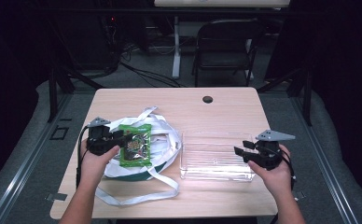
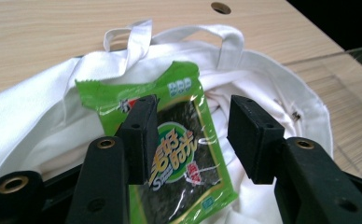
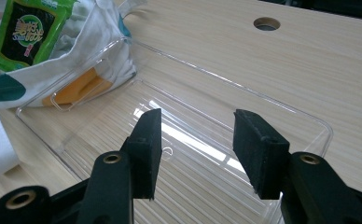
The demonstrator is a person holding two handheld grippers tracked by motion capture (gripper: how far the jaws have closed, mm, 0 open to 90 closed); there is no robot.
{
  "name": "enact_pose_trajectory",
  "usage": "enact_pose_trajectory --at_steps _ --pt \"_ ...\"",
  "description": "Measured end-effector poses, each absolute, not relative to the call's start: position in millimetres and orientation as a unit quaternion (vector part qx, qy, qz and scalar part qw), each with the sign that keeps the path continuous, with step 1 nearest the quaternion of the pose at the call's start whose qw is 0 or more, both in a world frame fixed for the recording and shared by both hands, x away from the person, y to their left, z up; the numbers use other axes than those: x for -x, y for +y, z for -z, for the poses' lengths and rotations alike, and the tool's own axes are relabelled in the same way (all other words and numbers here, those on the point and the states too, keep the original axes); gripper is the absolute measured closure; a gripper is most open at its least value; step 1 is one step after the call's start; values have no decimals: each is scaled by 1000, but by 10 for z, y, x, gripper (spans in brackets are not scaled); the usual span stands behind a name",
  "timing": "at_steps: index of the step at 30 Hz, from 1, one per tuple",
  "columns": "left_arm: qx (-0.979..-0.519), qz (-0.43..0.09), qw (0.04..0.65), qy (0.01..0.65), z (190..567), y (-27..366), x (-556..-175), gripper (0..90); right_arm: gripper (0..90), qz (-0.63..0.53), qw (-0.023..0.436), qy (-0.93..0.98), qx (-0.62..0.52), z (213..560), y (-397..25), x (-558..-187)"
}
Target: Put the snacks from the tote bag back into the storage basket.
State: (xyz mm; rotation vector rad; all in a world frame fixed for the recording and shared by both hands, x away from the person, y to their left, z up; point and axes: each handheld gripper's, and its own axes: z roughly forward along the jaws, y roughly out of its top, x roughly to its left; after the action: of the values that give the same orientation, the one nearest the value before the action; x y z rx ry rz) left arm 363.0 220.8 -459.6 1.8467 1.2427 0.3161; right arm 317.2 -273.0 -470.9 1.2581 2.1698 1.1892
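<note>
We list: green seaweed packet (image 2: 179,154) lying on white tote bag (image 2: 272,93), left tongs (image 2: 193,140) spread apart around it; right tongs (image 3: 198,149) released over clear tray (image 3: 281,105) on surface (image 1: 226,100)

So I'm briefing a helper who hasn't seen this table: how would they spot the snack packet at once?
Start at the wooden table, then find the white cloth bag on its left half, beside the clear plastic tray. The snack packet lies on top of that bag by the left claw: flat, bright green with a dark window, the only green thing there.
</note>
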Motion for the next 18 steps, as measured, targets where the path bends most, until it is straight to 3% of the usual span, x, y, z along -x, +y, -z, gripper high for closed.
enact_pose_trajectory --at_steps 7,18 --pt "-738 -109 420 517 4603 2218 -3744 436 524 -431 165 767 -446 4640 -2684 -3283" --pt "-723 -94 406 551 4714 2348 -3782 416 485 -431 163 766 -448 4635 -2670 -3368"
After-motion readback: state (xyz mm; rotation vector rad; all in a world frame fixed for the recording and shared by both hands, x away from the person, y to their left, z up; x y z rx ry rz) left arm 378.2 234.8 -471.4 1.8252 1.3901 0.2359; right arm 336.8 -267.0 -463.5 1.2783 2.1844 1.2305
